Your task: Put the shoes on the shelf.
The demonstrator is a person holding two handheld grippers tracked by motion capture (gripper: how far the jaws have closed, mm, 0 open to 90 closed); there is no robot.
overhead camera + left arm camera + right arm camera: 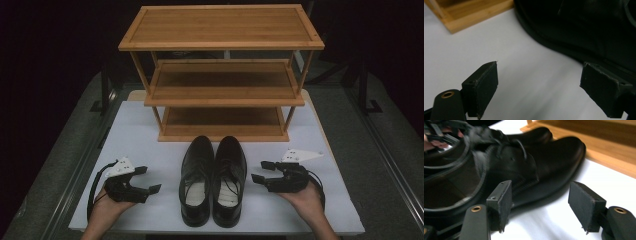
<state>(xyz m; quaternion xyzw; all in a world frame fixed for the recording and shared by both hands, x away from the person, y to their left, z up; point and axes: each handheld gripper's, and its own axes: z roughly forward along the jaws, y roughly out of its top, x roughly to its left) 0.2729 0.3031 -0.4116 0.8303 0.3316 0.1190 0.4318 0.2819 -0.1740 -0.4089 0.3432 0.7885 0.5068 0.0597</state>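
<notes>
Left gripper (148, 180) gaping, holding nothing, right gripper (260, 171) likewise parted and empty, black shoes (213, 180) between.

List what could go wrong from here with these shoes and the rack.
1. Both grippers, left and right, are open and apart from the shoes; the smooth left shoe and right shoe might slip from a shallow pinch.
2. The shoes touch side by side, so lifting one may drag the other.
3. The rack stands close behind the toes; a lifted shoe could knock its bottom shelf edge.
</notes>
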